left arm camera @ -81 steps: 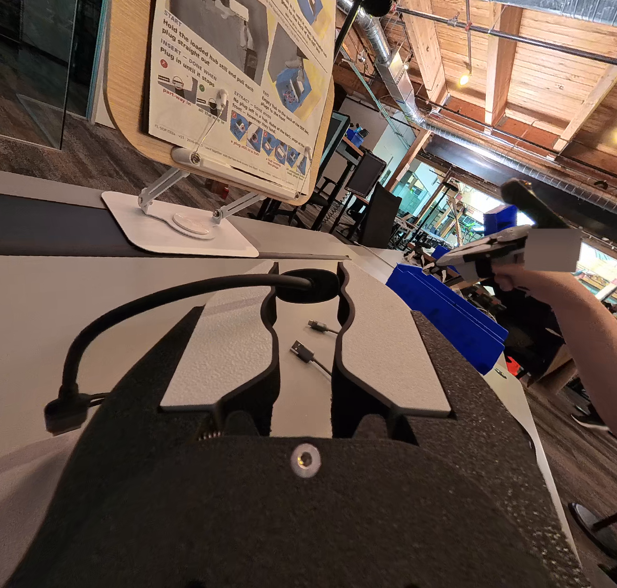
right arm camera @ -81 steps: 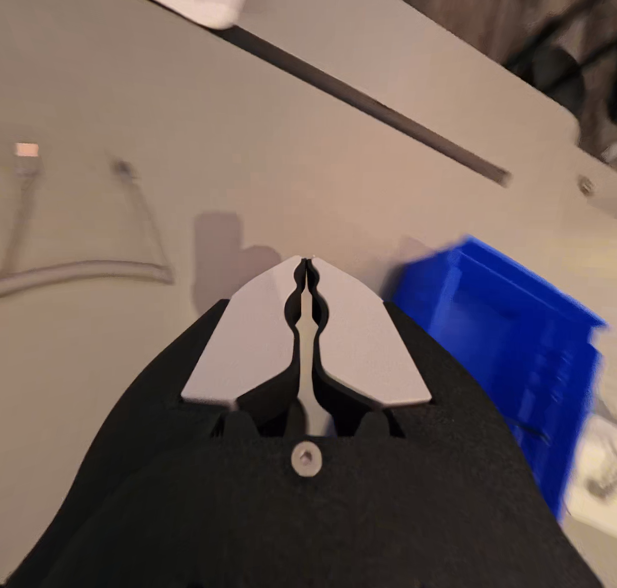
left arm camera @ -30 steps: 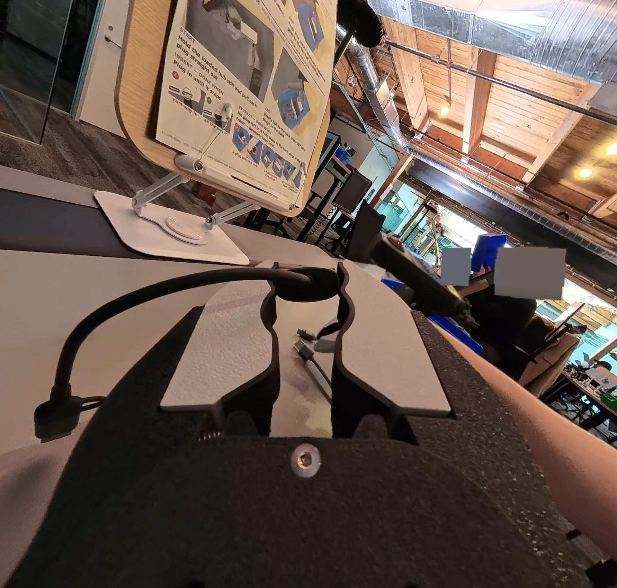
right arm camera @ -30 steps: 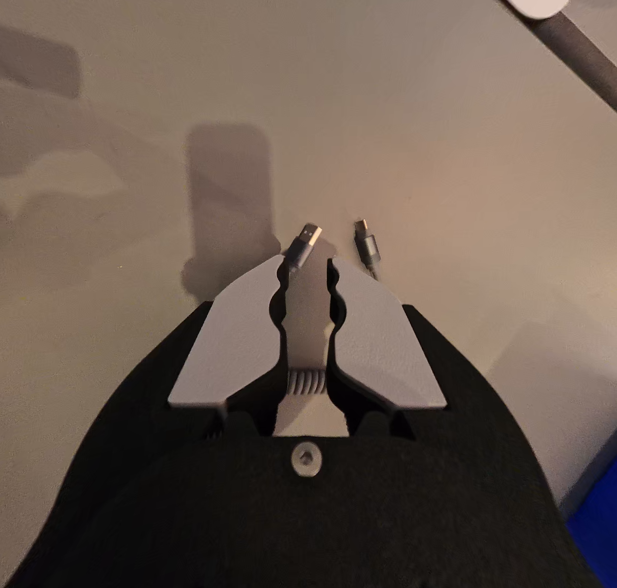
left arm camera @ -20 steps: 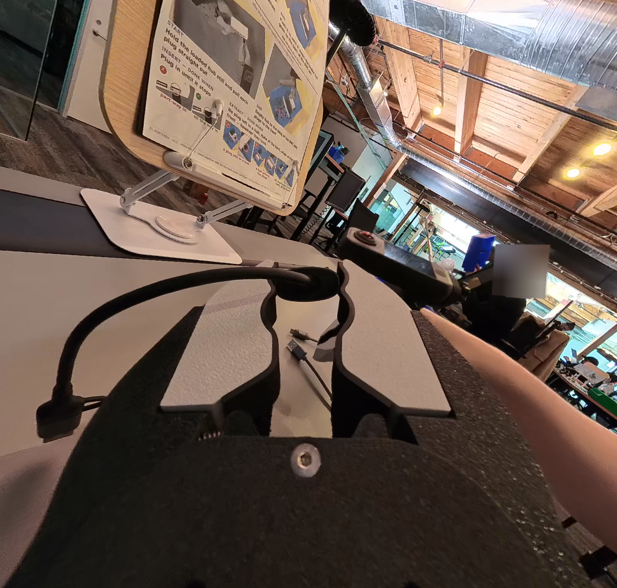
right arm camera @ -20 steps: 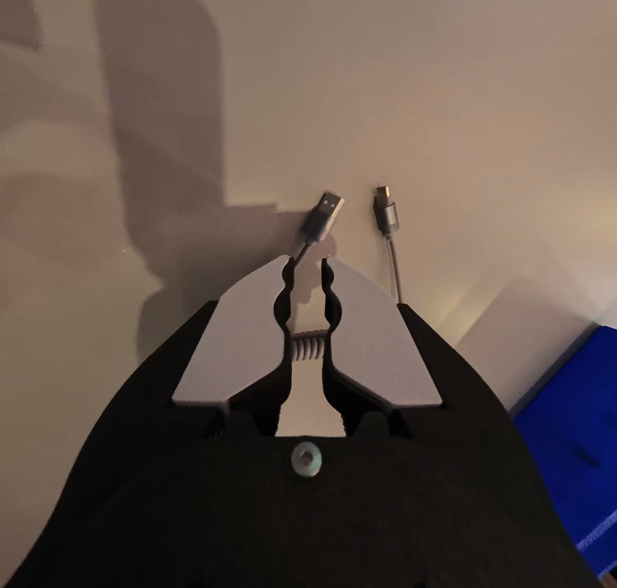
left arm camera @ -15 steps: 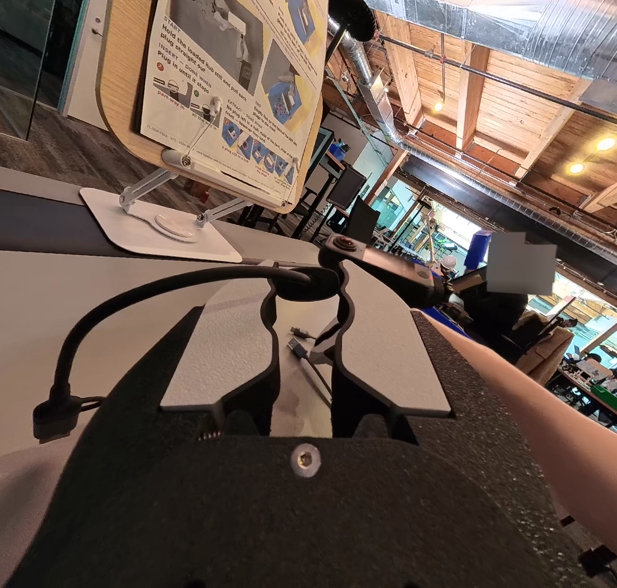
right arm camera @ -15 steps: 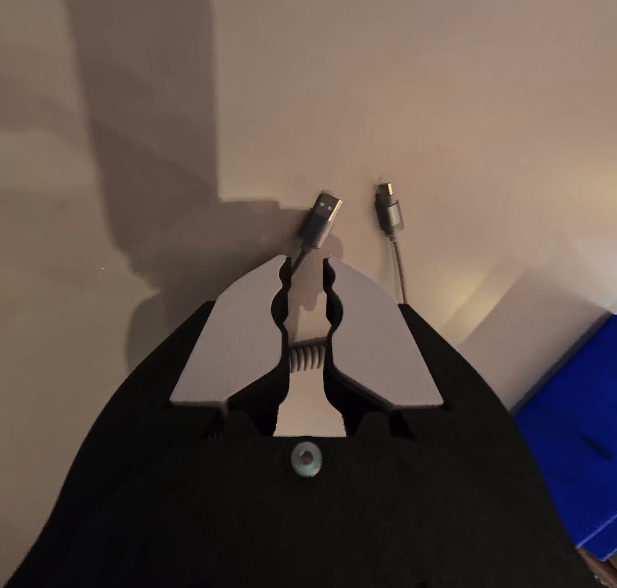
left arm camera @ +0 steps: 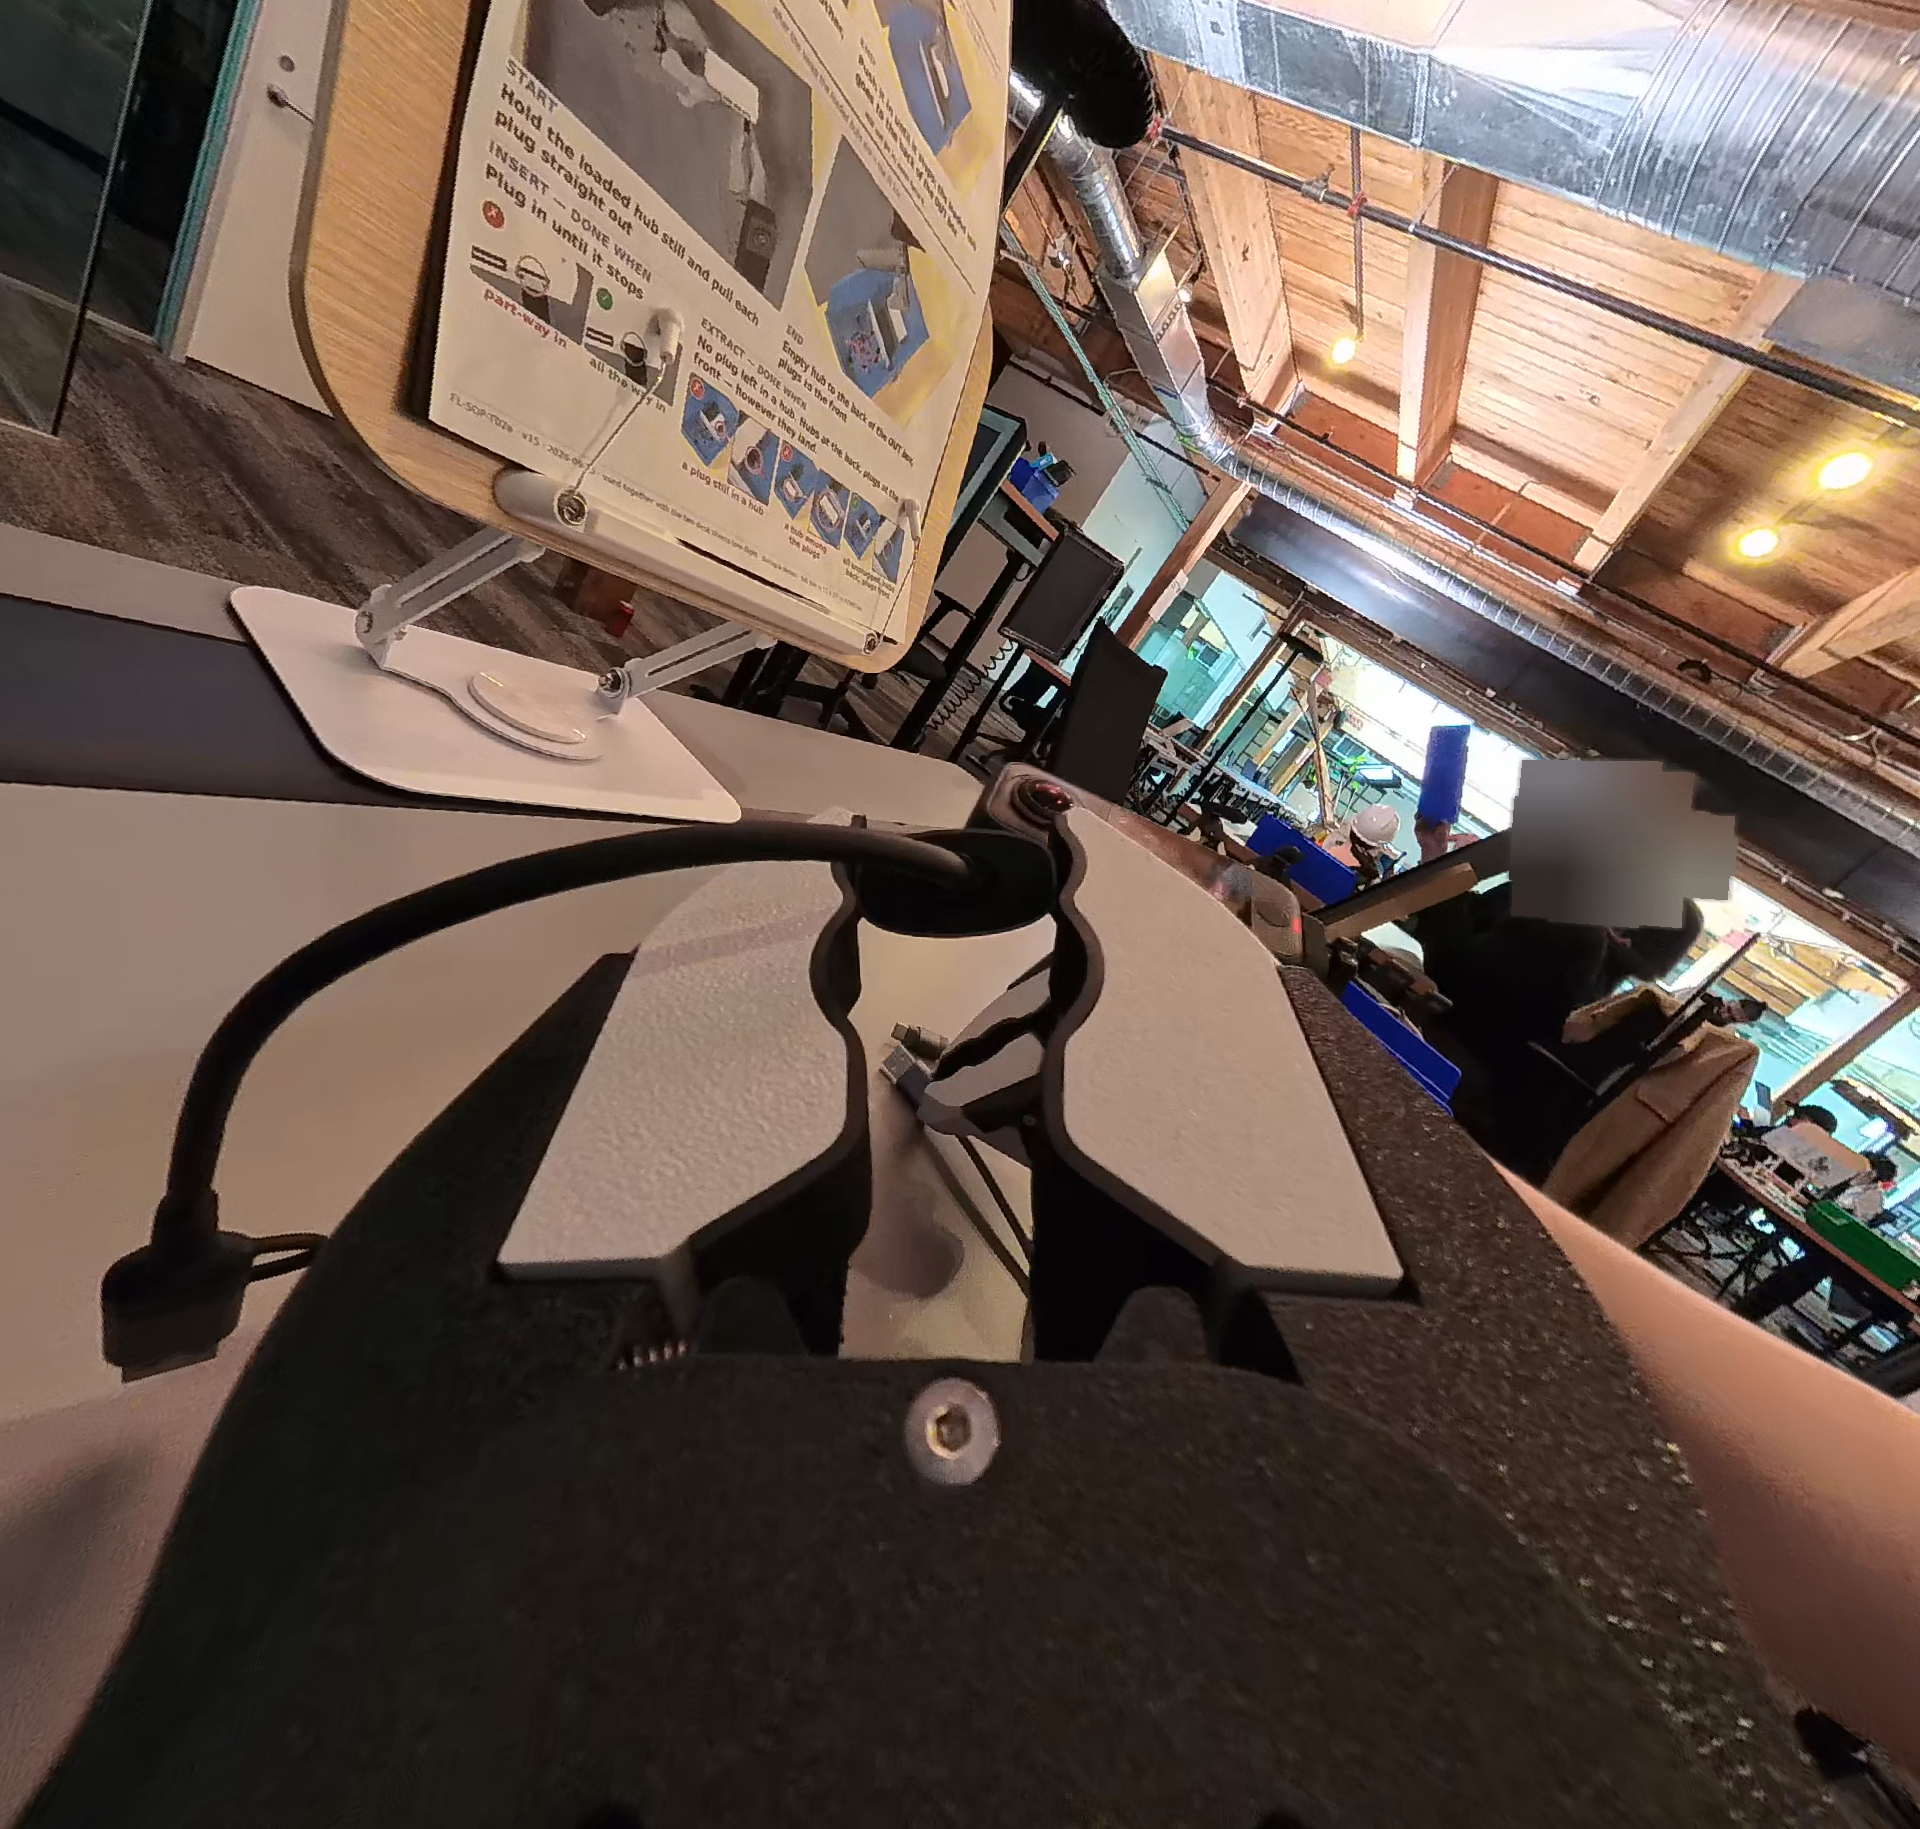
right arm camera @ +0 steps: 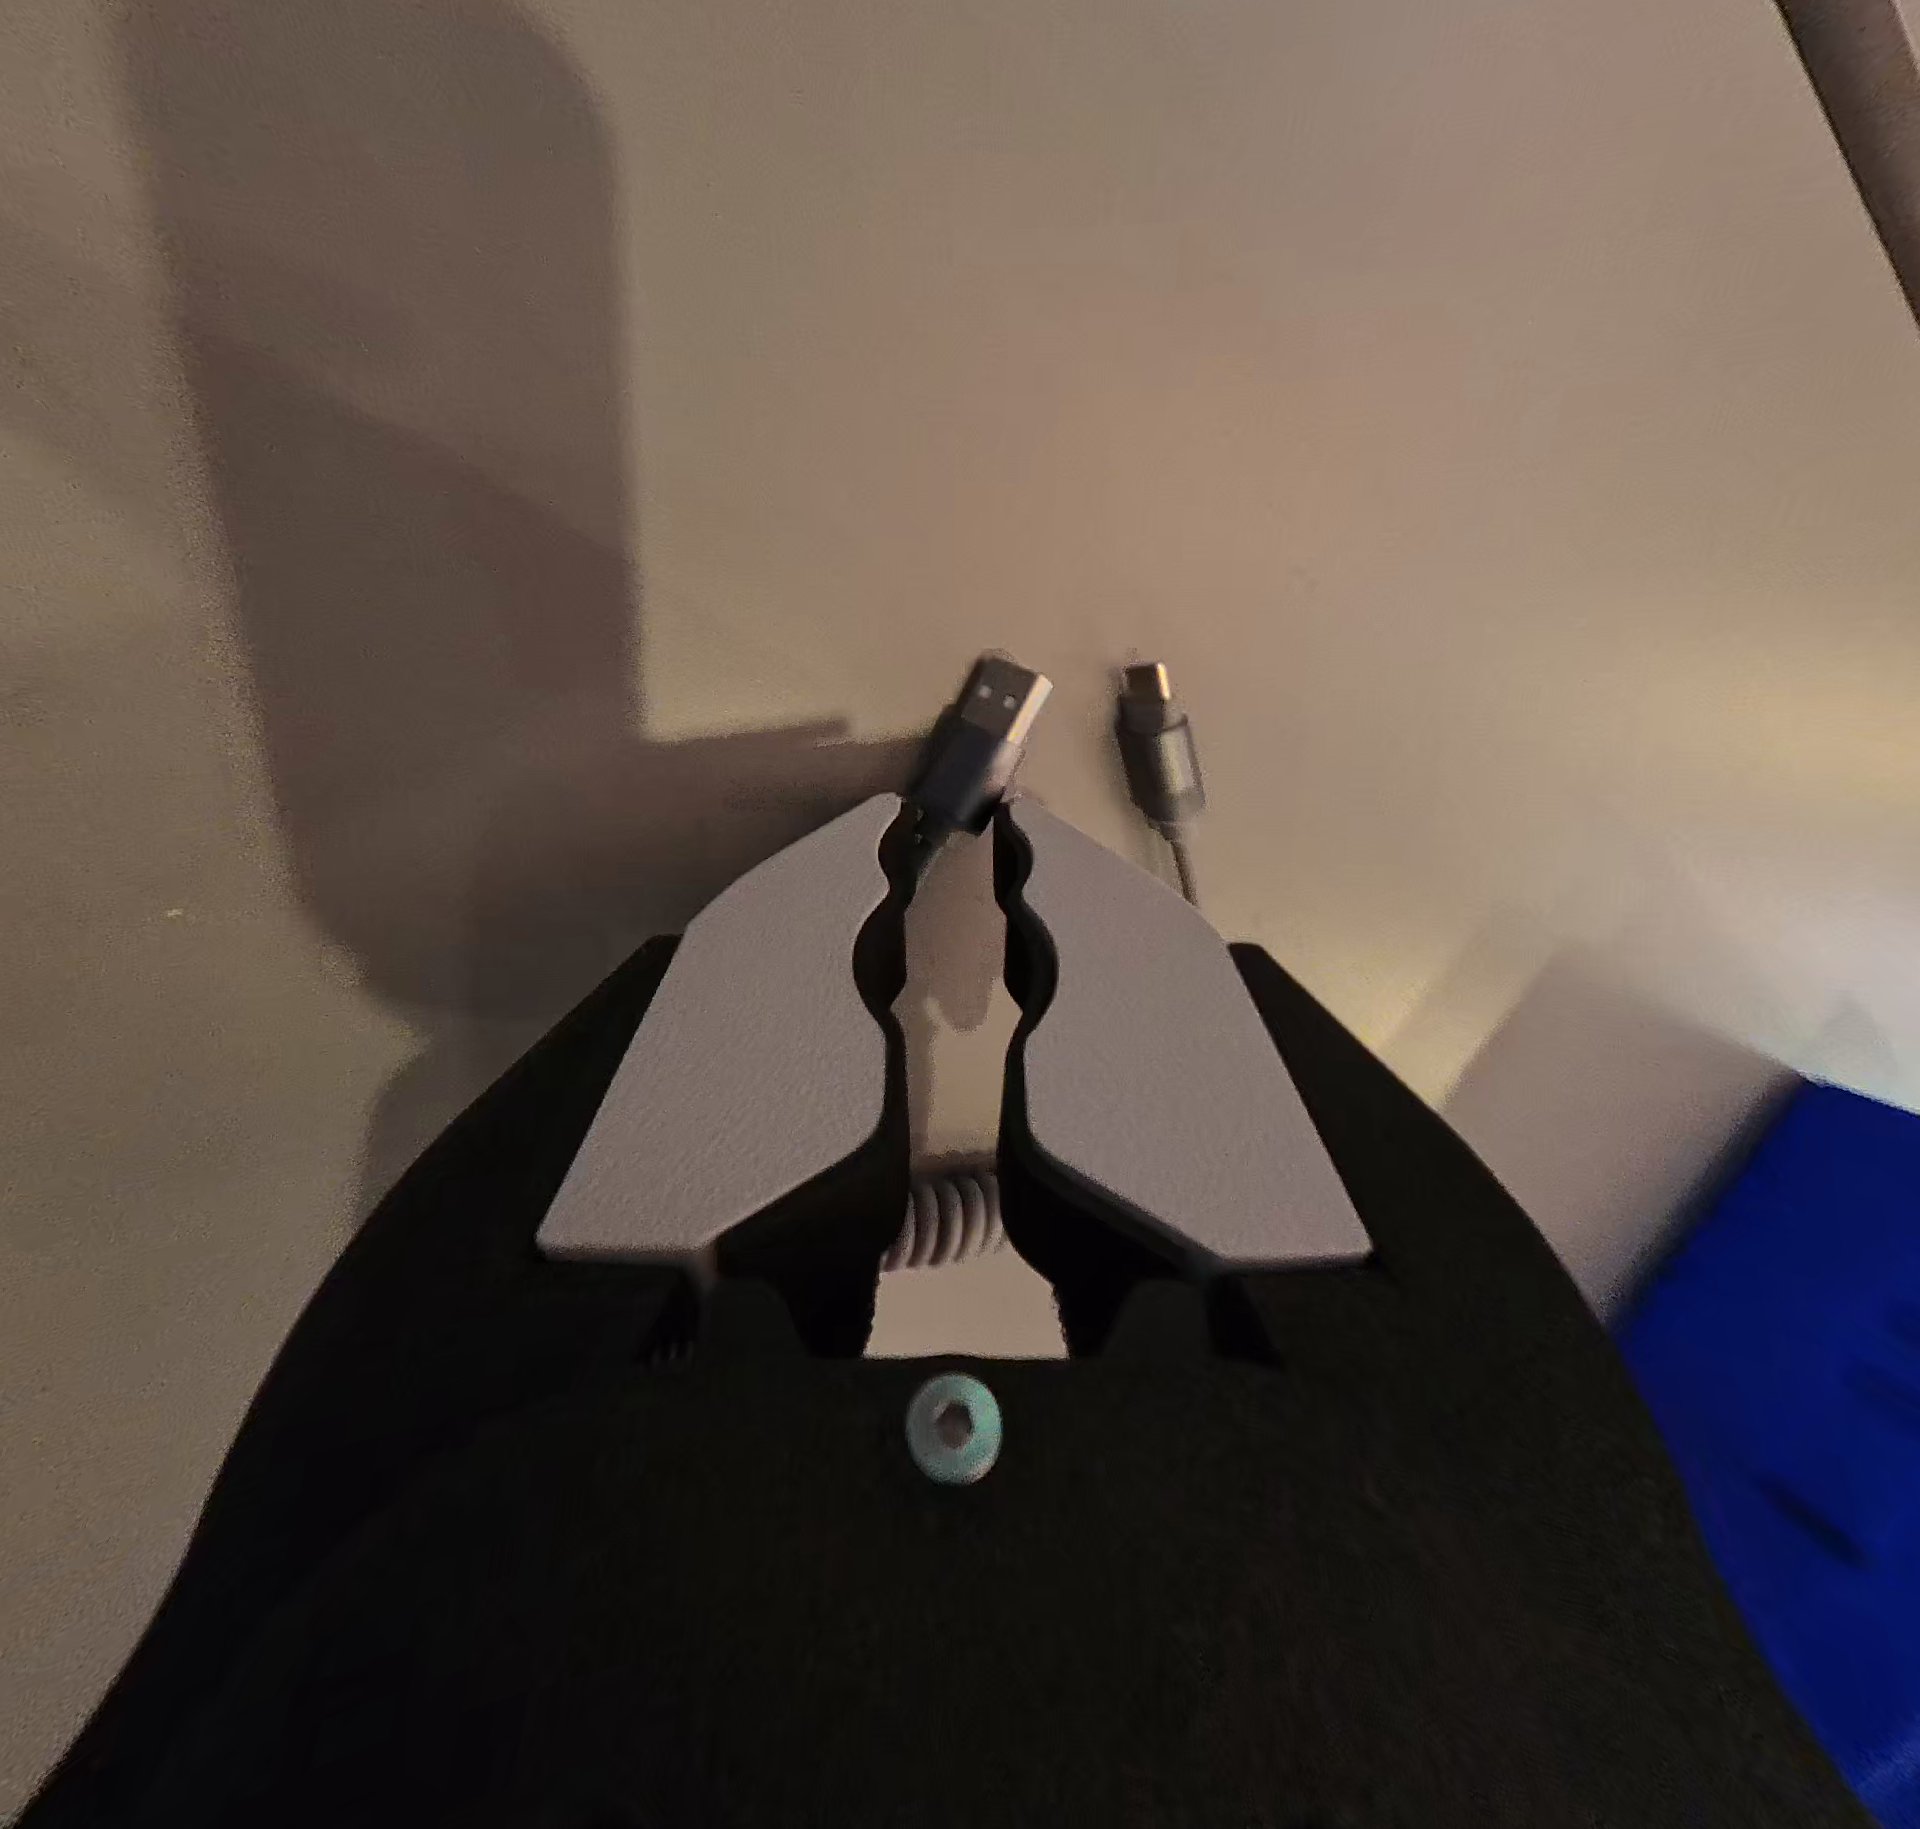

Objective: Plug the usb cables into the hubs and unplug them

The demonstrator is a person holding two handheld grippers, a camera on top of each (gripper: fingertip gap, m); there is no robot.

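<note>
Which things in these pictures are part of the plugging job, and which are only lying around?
Job:
- hub, in left gripper
- USB-A plug, at right gripper
- smaller plug

Lying about:
- instruction board on stand
- blue bin
- table

On the table (right arm camera: 1247, 325), the wider plug (right arm camera: 982, 740) lies just left of the narrower plug (right arm camera: 1158, 740).

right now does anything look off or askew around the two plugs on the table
Nothing damaged or spilled. The USB-A plug lies slightly slanted at the tips of the right gripper, while the smaller plug beside it points nearly straight. The left gripper is shut on a black hub.
</note>
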